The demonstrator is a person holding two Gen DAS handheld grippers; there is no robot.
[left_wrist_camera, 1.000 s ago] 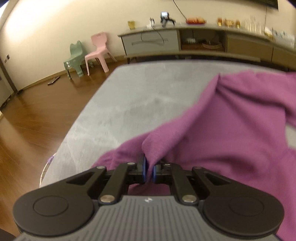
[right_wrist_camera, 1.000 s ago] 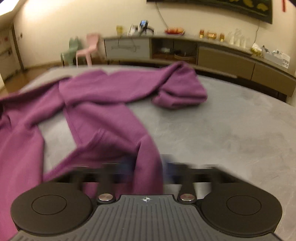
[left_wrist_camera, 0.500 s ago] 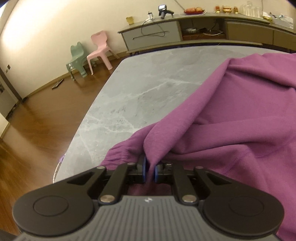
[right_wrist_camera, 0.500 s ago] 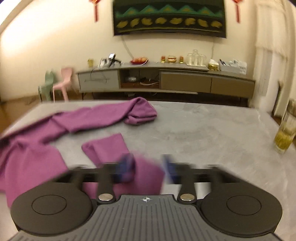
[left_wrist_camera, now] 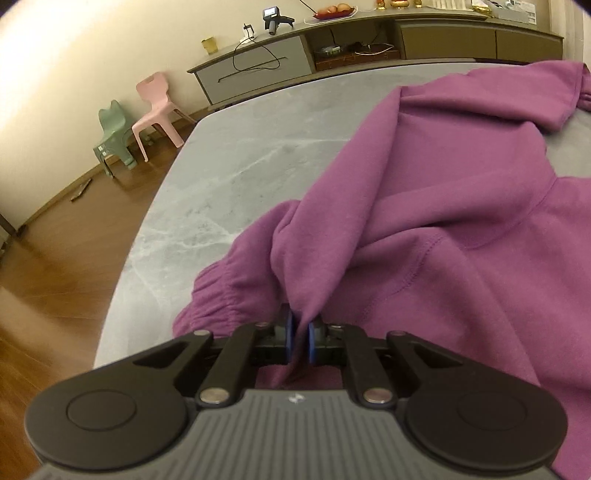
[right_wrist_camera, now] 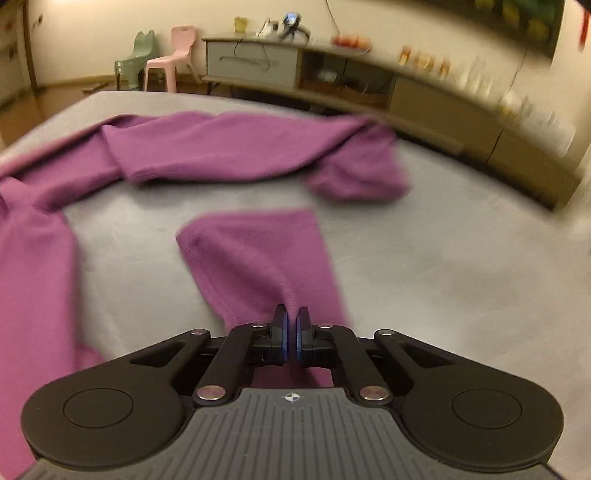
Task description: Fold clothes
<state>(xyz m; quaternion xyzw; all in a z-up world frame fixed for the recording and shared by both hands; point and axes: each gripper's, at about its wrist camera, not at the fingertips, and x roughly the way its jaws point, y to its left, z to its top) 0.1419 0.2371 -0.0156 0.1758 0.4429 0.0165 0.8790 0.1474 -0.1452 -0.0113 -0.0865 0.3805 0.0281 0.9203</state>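
Your left tongs (left_wrist_camera: 299, 341) and right tongs (right_wrist_camera: 291, 334) each pinch the soft, limp purple sweatshirt (left_wrist_camera: 461, 221); grip seams and hems.

A home's living or dining room. Shown by warm wood floor (left_wrist_camera: 55, 280), cream walls, a long low sideboard (left_wrist_camera: 369, 48) with drawers and open shelves along the wall, a fruit plate (left_wrist_camera: 332, 10) and cables on top, two children's plastic chairs, pink (left_wrist_camera: 157, 107) and green (left_wrist_camera: 114, 136), and a grey marble-look table (left_wrist_camera: 240, 158).
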